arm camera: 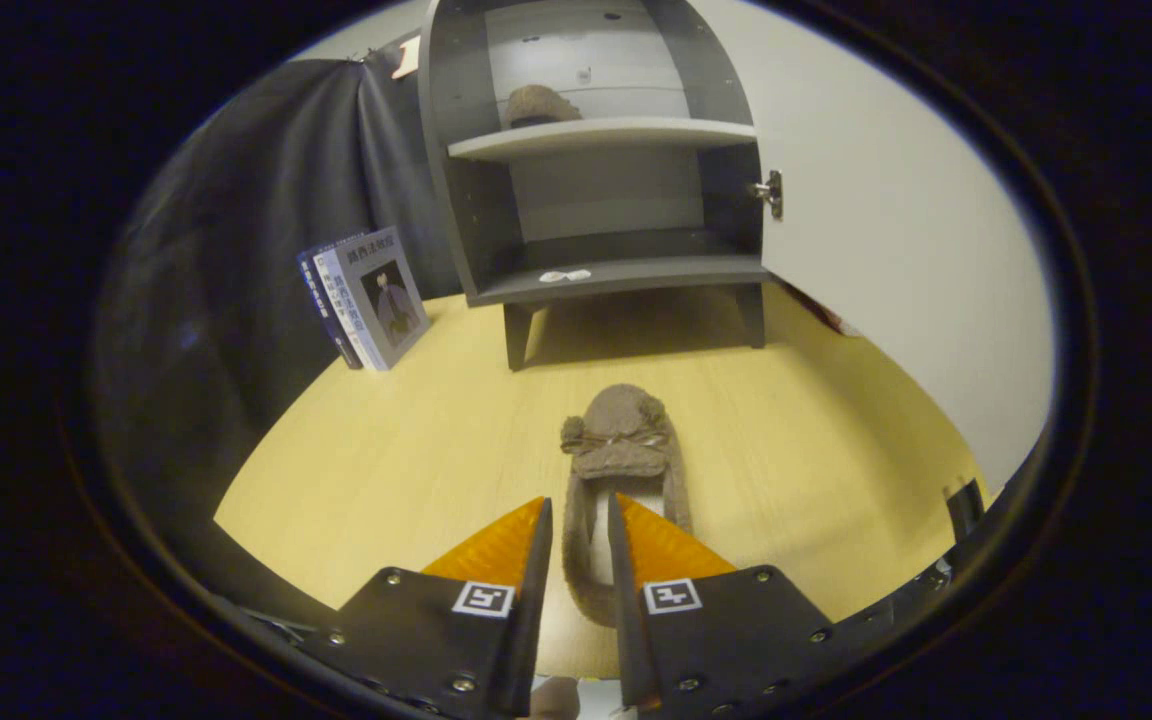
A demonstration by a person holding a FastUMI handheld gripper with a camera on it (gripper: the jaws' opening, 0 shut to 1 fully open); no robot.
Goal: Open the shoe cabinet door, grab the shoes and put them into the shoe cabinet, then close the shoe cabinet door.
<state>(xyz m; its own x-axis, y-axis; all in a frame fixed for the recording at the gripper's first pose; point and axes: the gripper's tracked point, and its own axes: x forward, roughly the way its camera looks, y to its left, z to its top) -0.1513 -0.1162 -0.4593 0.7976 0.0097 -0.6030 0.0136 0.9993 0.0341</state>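
Pale yellow wooden tabletop (386,460) carries everything here. Dead centre, a fuzzy brown slipper (621,450) lies flat on it, toe toward twelve o'clock, its heel wall reaching back between the gripper (578,520) fingers, which stand narrowly apart. At twelve o'clock from the slipper stands the grey shoe cabinet (596,180) on its legs, door (896,230) swung wide. At ten o'clock, books (366,295) stand upright.
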